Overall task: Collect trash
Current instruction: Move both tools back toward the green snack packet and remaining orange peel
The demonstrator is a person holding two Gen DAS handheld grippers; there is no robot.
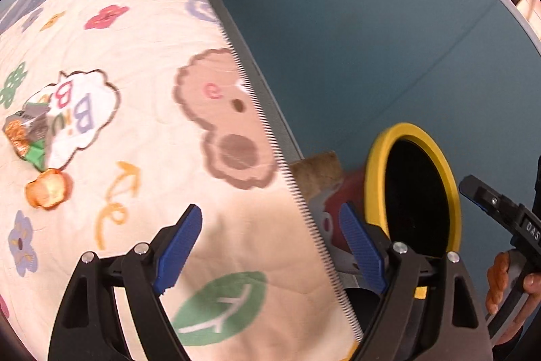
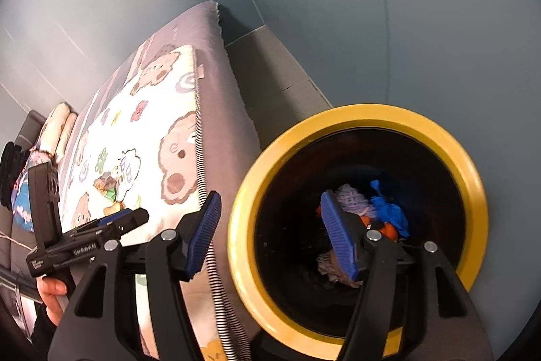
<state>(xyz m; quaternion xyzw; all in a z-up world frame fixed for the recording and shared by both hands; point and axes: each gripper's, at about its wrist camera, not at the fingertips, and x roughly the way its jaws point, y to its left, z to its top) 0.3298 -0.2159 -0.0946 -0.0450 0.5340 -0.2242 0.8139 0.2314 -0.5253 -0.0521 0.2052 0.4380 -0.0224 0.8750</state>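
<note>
**Beside the bed, both grippers empty, wrappers still to fetch**

At the near edge of the bed (image 1: 236, 225), the left gripper (image 1: 270, 246) hangs over the patterned blanket (image 1: 142, 32) with its jaws released and nothing between them. The right gripper (image 2: 270, 235) points down over the mouth of the yellow-rimmed bin (image 2: 466, 164), its jaws likewise spread and empty; crumpled bits already lie at the bottom of the bin.

The step in hand looks to be the reach for the next piece of trash. Nearest of the pieces left is a small orange wrapper (image 1: 49, 188), lying on the blanket to the left of the left gripper and well apart from it. Just beyond it, almost touching, lies a crumpled silver and green wrapper (image 1: 30, 134).

To do this well, the left gripper should swing across the blanket, come down over the orange piece with the jaws wide, and close low enough to catch the foil without pinching the fabric beneath. Taking one piece at a time would be safer than scooping both.

The orange wrapper is a roundish ball with no clear long axis. The silver one is longer than wide, and its length seems to run from the near right to the far left across the blanket, though motion blur makes this uncertain; closing across that length should give the firmest hold.
</note>
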